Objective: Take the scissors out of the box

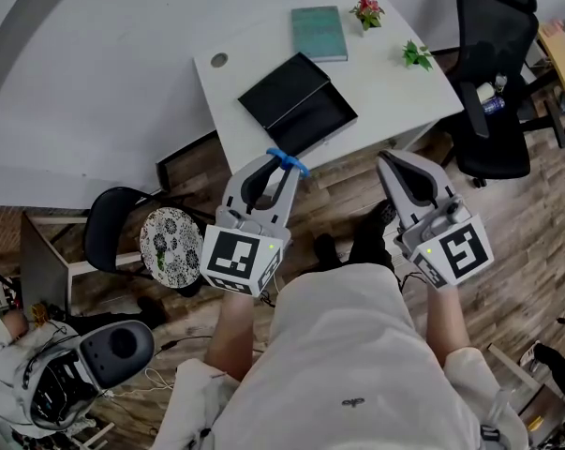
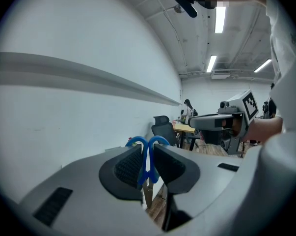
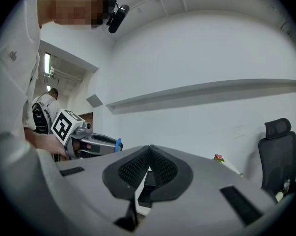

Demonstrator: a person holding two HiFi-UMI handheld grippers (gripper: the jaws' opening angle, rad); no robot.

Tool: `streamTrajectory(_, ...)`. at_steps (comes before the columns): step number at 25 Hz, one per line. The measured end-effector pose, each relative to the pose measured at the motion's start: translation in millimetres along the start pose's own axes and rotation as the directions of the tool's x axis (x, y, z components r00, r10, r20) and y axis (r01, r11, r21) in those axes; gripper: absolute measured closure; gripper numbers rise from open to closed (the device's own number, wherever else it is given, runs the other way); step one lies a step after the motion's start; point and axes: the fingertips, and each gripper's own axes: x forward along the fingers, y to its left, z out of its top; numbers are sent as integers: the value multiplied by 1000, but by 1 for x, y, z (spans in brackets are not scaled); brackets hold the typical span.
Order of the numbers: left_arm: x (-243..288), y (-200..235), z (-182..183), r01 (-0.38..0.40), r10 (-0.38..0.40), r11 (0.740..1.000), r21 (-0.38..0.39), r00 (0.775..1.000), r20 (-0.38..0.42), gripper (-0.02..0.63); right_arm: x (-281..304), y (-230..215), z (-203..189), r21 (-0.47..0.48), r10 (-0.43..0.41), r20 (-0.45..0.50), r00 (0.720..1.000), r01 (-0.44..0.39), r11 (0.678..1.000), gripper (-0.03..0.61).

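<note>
Already clamped between left gripper (image 2: pixel 147 156) pads: blue-handled scissors (image 1: pixel 288 161), pinched at the handle neck, loops poking just past the fingertips. Probably light, stiff, slick plastic; liable to pivot in a loose pinch, so best held at that neck. Right gripper (image 3: pixel 148 149) fingers pressed together, nothing between. Well beyond both fingertips: open black box (image 1: pixel 298 104) on white desk (image 1: pixel 394 87).

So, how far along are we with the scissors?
Mostly done: the scissors are out of the open box, clamped at their blue handles in the left gripper, held off the table. The right gripper is shut and empty. Left: perhaps setting them down.
</note>
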Motion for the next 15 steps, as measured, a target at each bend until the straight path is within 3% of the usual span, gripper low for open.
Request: streamTrajectory(15,-2,15,-8,-3,3,1000,-8,1000,-10,526,8,4,-4,-11,-10,-27,1000,10,1000,574)
